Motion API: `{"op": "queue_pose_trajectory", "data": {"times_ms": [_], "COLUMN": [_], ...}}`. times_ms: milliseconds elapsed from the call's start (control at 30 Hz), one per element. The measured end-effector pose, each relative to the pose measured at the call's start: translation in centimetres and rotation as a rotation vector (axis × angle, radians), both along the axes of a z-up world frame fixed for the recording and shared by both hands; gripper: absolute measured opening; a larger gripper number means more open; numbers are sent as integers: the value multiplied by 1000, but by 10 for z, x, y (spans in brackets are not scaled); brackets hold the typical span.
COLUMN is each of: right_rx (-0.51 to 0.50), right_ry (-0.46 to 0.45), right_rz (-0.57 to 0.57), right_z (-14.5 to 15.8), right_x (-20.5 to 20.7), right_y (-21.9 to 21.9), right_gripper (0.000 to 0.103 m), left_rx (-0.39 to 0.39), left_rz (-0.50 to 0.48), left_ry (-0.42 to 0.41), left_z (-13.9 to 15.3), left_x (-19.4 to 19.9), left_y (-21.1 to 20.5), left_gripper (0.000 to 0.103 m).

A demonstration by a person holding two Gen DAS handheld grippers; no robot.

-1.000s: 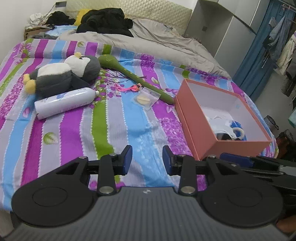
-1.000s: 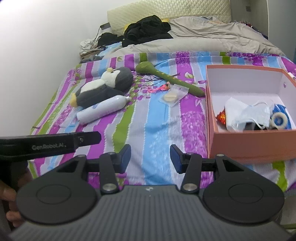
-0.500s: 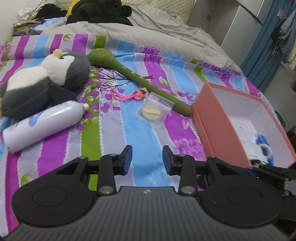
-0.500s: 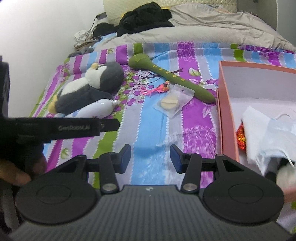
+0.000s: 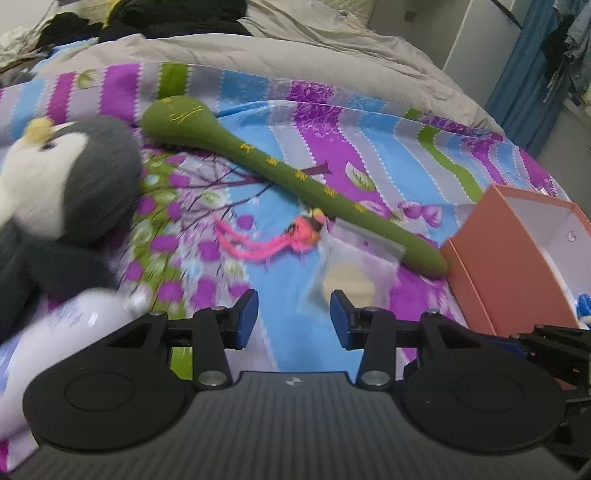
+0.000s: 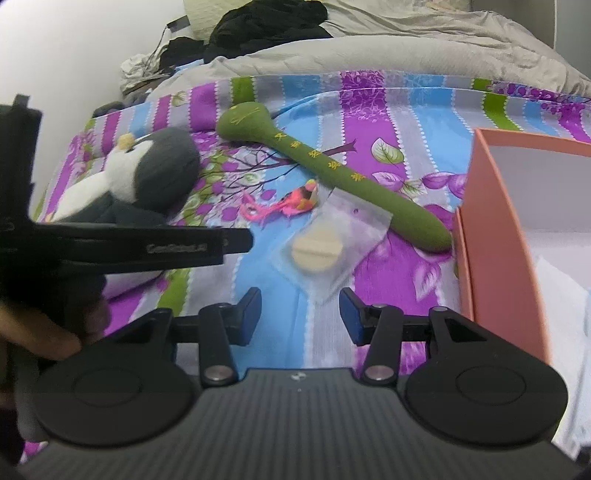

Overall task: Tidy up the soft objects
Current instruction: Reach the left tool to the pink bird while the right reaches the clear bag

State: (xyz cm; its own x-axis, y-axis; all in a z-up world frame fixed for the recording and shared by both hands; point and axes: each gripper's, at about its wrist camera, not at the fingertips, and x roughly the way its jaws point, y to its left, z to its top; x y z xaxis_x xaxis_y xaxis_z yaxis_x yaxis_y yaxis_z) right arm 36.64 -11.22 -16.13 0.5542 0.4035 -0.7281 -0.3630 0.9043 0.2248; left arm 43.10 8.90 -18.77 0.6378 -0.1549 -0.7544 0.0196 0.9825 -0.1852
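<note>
On the striped bedspread lie a grey-and-white plush penguin [image 5: 66,184] [image 6: 147,177], a long green plush stick [image 5: 295,181] [image 6: 325,170], a pink tasselled trinket [image 5: 291,236] [image 6: 291,201] and a clear bag with a cream round puff [image 5: 351,280] [image 6: 321,251]. My left gripper [image 5: 294,317] is open and empty, just short of the bag. My right gripper [image 6: 300,314] is open and empty, right before the bag's near corner. The salmon box [image 5: 491,266] [image 6: 495,236] stands at the right.
A white bottle [image 5: 55,343] lies at the near left by the penguin. A grey duvet [image 6: 369,55] and dark clothes [image 6: 266,26] cover the far bed. The left gripper's body [image 6: 129,247] crosses the right wrist view at left. A wardrobe and blue curtain [image 5: 524,62] stand at the right.
Both grippers have moved forward and lower toward the bagged puff and pink trinket. Both stay open. Nothing on the bed has moved.
</note>
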Motion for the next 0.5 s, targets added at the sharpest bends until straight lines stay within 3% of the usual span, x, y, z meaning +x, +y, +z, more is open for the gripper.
{"op": "queue_pose_trajectory", "data": {"times_ms": [400, 500], "right_rx": [-38, -40], "right_ry": [-16, -6], "right_rz": [-67, -80], "right_z": [-32, -40], "right_x": [51, 58], "right_y": [14, 17], "right_gripper": [50, 59], "left_rx": [58, 50], "left_rz": [-92, -117], "left_ry": [-33, -28], "left_z": [-42, -49], "left_x": [84, 93], "left_y": [-13, -15], "left_gripper": [49, 49]}}
